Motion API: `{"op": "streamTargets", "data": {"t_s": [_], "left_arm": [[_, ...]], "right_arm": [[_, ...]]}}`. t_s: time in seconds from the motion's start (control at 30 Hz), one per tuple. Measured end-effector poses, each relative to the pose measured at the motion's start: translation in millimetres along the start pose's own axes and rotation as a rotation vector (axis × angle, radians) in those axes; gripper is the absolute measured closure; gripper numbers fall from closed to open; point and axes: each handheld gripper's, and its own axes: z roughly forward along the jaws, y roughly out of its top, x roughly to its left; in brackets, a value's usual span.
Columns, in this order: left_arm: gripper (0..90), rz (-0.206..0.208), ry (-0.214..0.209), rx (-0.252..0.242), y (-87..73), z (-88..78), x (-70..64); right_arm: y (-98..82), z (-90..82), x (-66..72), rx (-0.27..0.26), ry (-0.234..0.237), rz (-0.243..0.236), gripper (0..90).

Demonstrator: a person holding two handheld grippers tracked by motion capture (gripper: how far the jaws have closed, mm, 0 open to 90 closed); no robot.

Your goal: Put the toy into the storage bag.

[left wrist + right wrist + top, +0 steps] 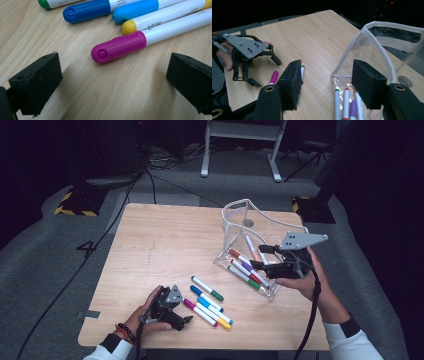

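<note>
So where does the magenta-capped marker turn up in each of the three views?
High view: magenta-capped marker lies low centre, nearest the left gripper.
Left gripper view: centre, cap toward the camera, ahead of the open jaws.
Right gripper view: lower left, cap showing beside the left black jaw.
Shared landmark: the wooden table.

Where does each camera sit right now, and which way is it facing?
High view: above the person's side, looking forward and down on the table; both forearms, left gripper, right gripper at the clear pouch.
Left gripper view: rides the left gripper, looking low along open jaws at the magenta marker.
Right gripper view: rides the right gripper, open, facing the pouch mouth and the left hand.
Shared: magenta marker, all three views.
</note>
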Motion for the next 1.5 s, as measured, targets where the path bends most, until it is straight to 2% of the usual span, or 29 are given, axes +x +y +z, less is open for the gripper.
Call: {"op": "streamTargets", "data": {"t_s": [0.17, 0.23, 0.27, 0.5, 0.53, 0.77, 0.87, 0.93, 1.1, 1.2, 1.3, 1.5], "left_arm": [[0.5, -0.001, 0.000, -0.001, 0.0, 0.1, -0.1], [0.5, -0.002, 0.000, -0.001, 0.0, 0.1, -0.1], [0.5, -0.001, 0.000, 0.000, 0.0, 0.0, -0.1], [0.5, -0.001, 0.001, 0.000, 0.0, 0.0, -0.1], [0.5, 0.000, 0.001, 0.000, 0.0, 0.0, -0.1], [0.5, -0.001, 0.001, -0.001, 0.0, 0.0, -0.1], [0.5, -0.001, 0.001, -0.001, 0.0, 0.0, -0.1], [0.5, -0.001, 0.001, -0.001, 0.0, 0.1, -0.1], [0.5, 0.000, 0.001, 0.000, 0.0, 0.0, -0.1], [0.5, 0.000, 0.001, 0.000, 0.0, 0.0, -0.1], [0.5, 0.000, 0.000, 0.000, 0.0, 0.0, -0.1], [0.5, -0.002, 0.002, -0.002, -0.1, 0.0, -0.3]], "right_arm": [[-11.4, 16.4, 19.6, 0.015, 0.038, -0.038, 42.1], [-16.1, 23.3, 25.9, 0.023, 0.039, -0.055, 42.5], [-20.3, 30.1, 30.1, 0.031, 0.058, -0.054, 42.6], [-42.8, 69.6, 47.9, 0.095, 0.100, -0.102, 45.1], [-48.3, 78.9, 48.4, 0.107, 0.114, -0.100, 45.8], [-79.4, 132.1, 41.4, 0.203, 0.135, -0.063, 48.1], [-87.2, 148.3, 40.4, 0.225, 0.132, -0.073, 49.2], [-91.0, 157.2, 38.9, 0.245, 0.154, -0.061, 49.4], [-98.0, 173.3, 38.6, 0.261, 0.187, -0.043, 49.6], [-102.4, 181.7, 37.6, 0.285, 0.176, -0.039, 53.1], [-104.1, 185.3, 35.0, 0.304, 0.149, -0.007, 55.8], [-107.5, 182.2, 30.6, 0.286, 0.115, 0.019, 73.6]]}}
